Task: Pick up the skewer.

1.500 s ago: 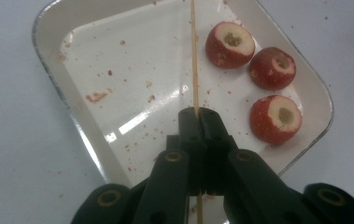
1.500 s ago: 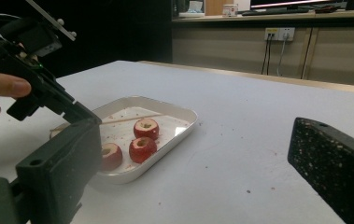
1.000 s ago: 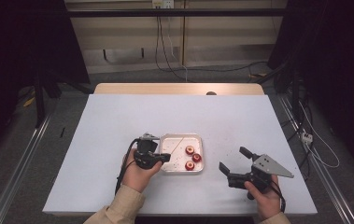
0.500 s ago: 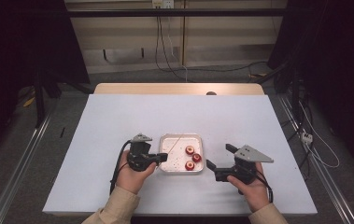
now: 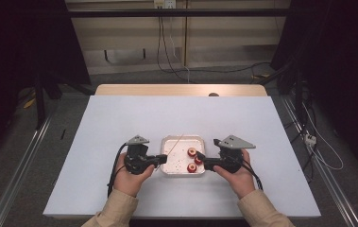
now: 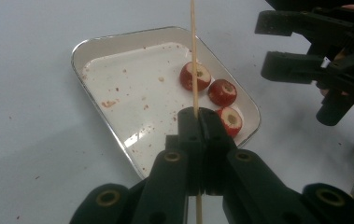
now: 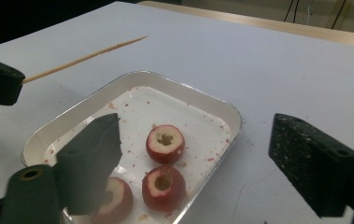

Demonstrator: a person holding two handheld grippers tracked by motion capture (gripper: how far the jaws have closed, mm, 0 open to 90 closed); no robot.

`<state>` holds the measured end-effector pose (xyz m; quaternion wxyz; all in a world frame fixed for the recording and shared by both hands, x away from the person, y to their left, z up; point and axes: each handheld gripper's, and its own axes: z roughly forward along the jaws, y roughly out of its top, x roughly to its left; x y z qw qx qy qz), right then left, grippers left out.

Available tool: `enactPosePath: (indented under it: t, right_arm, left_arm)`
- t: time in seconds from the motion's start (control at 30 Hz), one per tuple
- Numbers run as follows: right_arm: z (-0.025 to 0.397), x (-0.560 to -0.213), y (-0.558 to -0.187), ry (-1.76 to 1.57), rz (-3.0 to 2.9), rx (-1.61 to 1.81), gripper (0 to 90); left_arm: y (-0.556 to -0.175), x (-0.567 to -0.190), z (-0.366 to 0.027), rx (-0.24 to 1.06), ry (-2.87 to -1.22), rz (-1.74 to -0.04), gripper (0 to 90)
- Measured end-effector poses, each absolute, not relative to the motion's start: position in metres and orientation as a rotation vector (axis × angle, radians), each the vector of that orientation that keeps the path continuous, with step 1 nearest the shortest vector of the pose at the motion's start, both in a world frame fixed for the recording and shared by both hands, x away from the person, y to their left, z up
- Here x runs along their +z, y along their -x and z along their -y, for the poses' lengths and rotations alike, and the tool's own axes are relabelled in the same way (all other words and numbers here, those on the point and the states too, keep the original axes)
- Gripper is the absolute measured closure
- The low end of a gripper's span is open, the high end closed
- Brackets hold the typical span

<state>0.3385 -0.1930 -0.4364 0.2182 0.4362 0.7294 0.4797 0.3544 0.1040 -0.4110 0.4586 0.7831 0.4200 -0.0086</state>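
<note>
The white surface (image 5: 120, 123) carries a shallow metal tray (image 5: 169, 168) near the person's edge, and both forearms come in from below to flank it, sleeves tan. The left hand (image 5: 130, 176) holds the left gripper (image 5: 160, 160) level at the tray's left rim, pointing right; its jaws are closed tight on a thin wooden skewer (image 6: 194, 56), which passes between them and runs on over the tray, its tip slanting up and away. The right hand (image 5: 235, 174) holds the right gripper (image 5: 200, 160) at the tray's right rim, pointing left, jaws spread wide and holding nothing. Three cored red fruits (image 7: 165, 143) lie in the tray's right part, between and just beyond those spread jaws. No writing can be read.
</note>
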Motion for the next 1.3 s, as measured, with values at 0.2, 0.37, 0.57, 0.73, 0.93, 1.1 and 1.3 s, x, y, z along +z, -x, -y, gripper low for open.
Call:
enactPosePath:
  t: [0.2, 0.37, 0.57, 0.73, 0.93, 1.1, 1.3]
  right_arm:
    - [0.188, -0.438, -0.348, -1.237, -2.043, 1.31, 21.2]
    - [0.184, -0.44, -0.346, -1.217, -2.102, 1.303, 25.9]
    - [0.18, -0.443, -0.347, -1.219, -2.142, 1.292, 32.1]
    - [0.176, -0.445, -0.359, -1.243, -2.132, 1.286, 43.1]
    - [0.174, -0.45, -0.361, -1.243, -2.177, 1.268, 47.5]
    - [0.173, -0.449, -0.348, -1.178, -2.264, 1.279, 52.3]
    - [0.173, -0.452, -0.336, -1.155, -2.301, 1.318, 55.8]
  left_arm:
    - [-0.354, -0.41, -0.108, -0.023, -1.928, -1.029, 89.3]
    - [-0.354, -0.411, -0.109, -0.019, -1.929, -1.033, 89.3]
    - [-0.354, -0.411, -0.109, -0.018, -1.933, -1.022, 89.3]
    - [-0.355, -0.411, -0.111, -0.01, -1.928, -1.038, 89.3]
    - [-0.356, -0.411, -0.11, -0.014, -1.932, -1.035, 89.3]
    - [-0.356, -0.41, -0.111, -0.008, -1.937, -1.038, 89.3]
    - [-0.354, -0.41, -0.11, -0.005, -1.935, -1.041, 89.3]
